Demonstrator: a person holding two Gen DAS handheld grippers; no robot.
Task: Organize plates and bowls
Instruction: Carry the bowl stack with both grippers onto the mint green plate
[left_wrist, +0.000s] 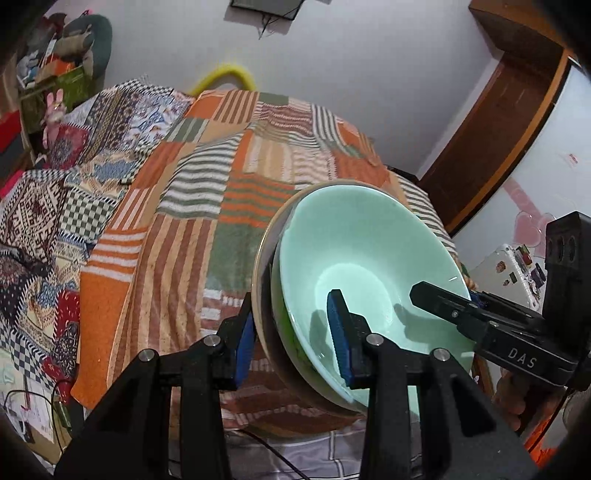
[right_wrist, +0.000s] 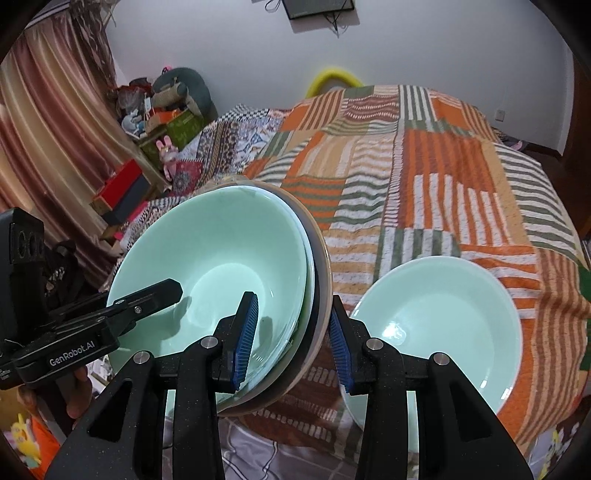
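Left wrist | left gripper (left_wrist: 291, 336) fingers clamp bowl stack (left_wrist: 354, 240) rim | right gripper (right_wrist: 291, 339) fingers clamp opposite rim

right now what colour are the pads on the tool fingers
Blue, ribbed pads on black fingers; clearest in the right wrist view.

Right gripper (right_wrist: 291, 339) jaws straddle the stacked bowls' (right_wrist: 221, 266) rim beside a plate (right_wrist: 443, 314).
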